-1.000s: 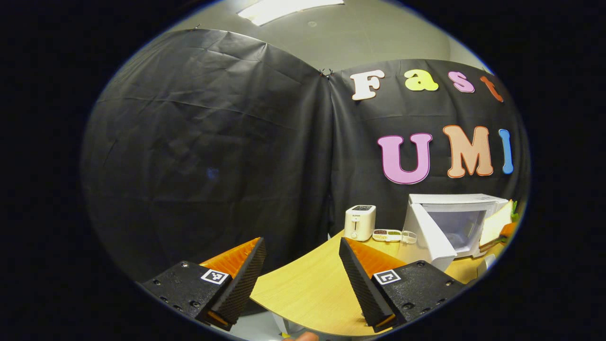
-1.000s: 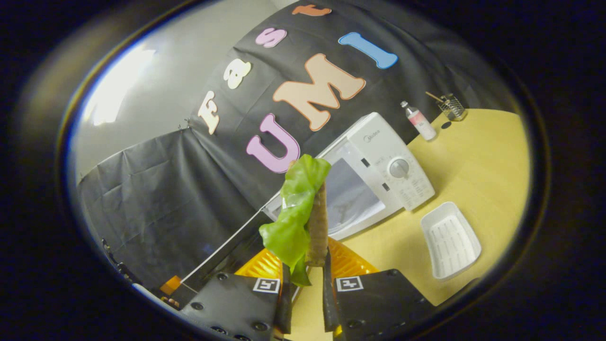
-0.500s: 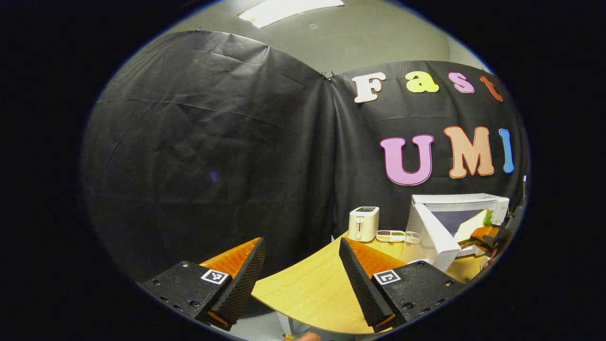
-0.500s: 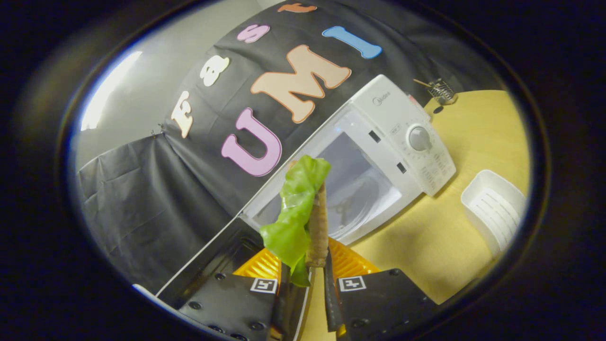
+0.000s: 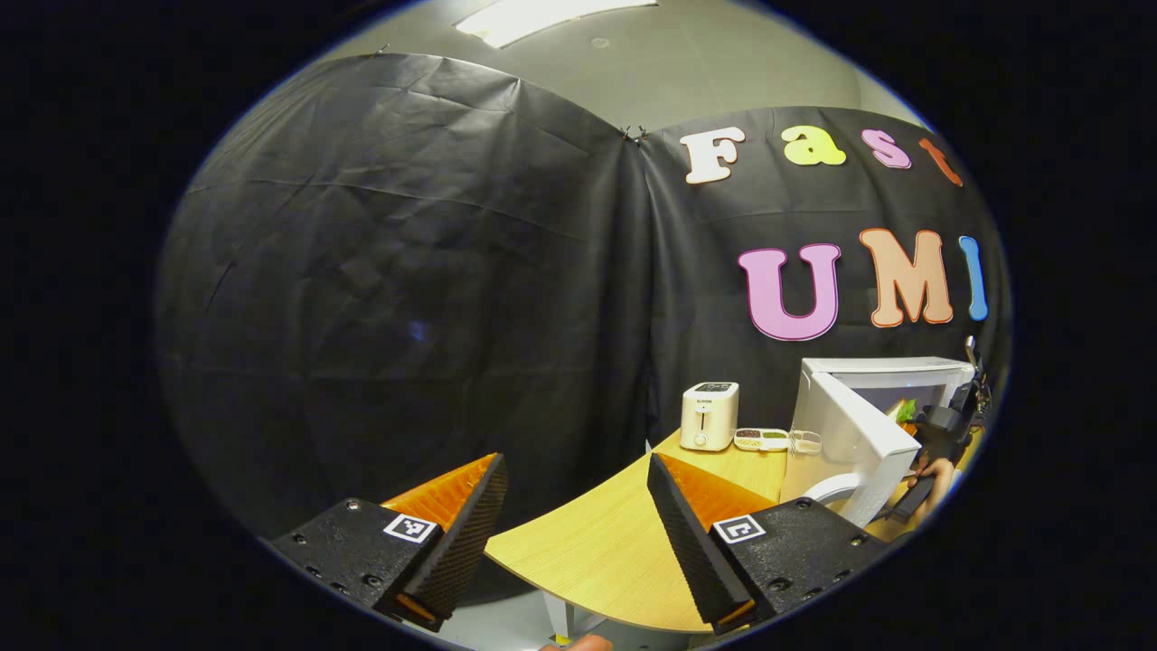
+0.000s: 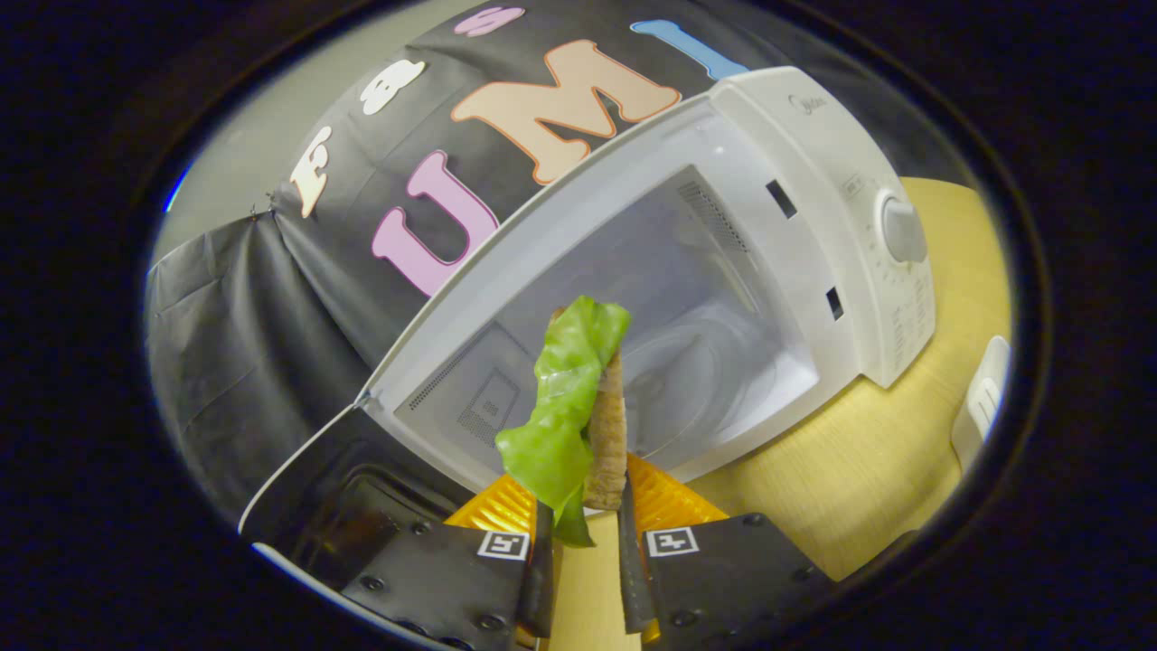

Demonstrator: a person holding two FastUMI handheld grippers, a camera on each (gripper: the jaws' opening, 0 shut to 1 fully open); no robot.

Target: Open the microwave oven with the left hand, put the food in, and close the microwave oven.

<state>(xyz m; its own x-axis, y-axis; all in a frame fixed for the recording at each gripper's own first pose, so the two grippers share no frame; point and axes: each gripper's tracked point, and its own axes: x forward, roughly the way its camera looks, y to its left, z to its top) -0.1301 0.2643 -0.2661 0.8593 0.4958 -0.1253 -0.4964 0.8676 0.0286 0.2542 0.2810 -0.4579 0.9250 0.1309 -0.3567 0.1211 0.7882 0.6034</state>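
Right claw (image 6: 583, 533) pinching a sandwich of green lettuce and brown bread (image 6: 578, 407), held at the mouth of the white microwave oven (image 6: 813, 163) with its door (image 6: 325, 488) swung wide at 8 o'clock, left claw (image 5: 574, 524) spread over the pale wooden surface (image 5: 597, 551), white toaster (image 5: 709, 416) at 1 o'clock

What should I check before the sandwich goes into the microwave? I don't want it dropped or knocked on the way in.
1. Microwave door swung open: ok.
2. Right gripper shut on the sandwich, lettuce and bread pinched between both fingers: ok.
3. Sandwich lined up with the cavity opening: ok, it sits in front of the opening.
4. Turntable free of other items: ok, as far as it shows.
5. Left gripper out of the way, open, holding nothing, back from the microwave: ok.
6. Sandwich clearance under the cavity roof: cannot tell.
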